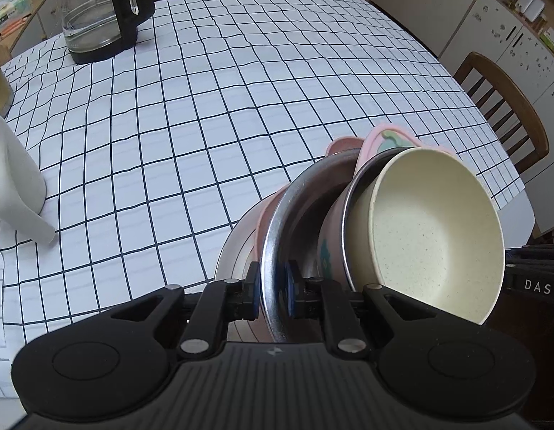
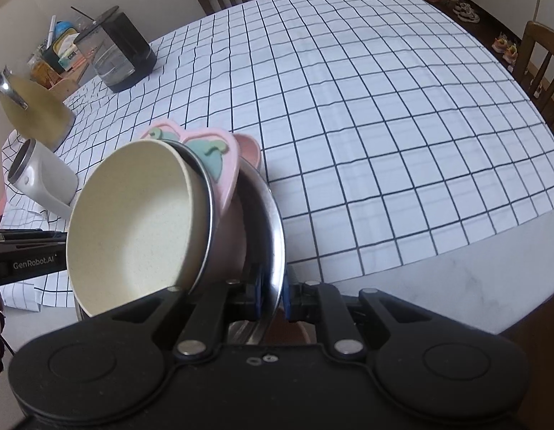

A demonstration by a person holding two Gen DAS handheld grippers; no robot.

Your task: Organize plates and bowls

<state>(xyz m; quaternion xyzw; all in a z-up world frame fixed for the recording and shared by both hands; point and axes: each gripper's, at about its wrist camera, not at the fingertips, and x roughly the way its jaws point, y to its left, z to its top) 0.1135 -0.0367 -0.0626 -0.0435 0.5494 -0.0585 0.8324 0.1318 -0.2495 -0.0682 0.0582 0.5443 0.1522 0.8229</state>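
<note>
A: Where is the stack?

B: Up off the table [image 1: 241, 107], carried between the two tongs, over the near edge of the checked cloth [image 2: 384, 125]. The left gripper [image 1: 273, 286] has its jaws nearly closed on the rim of the steel plate [image 1: 273, 236]. The right gripper [image 2: 273, 294] pinches the same plate [image 2: 273, 236] on its opposite rim, jaws just as narrow.

A: What sits in the plate?

B: A pink bowl [image 1: 328, 247] with a steel inner rim, and nested in that a cream bowl [image 1: 434, 222], both tilted. Behind them a pink piece with a green shape on it [image 2: 212, 154]; it may be the pink bowl's handle, though I cannot be sure from here. Under the steel plate, in the left view, there is a pink rim and a white plate [image 1: 230, 251] below that.

A: Anything else on the table?

B: A glass kettle [image 1: 97, 14] on a black base at the far left corner, well apart from the stack. Nearer left, a white jug [image 1: 15, 186] and a yellowish flask [image 2: 37, 107]. Wooden chairs [image 1: 506, 114] stand at the far and right sides.
</note>
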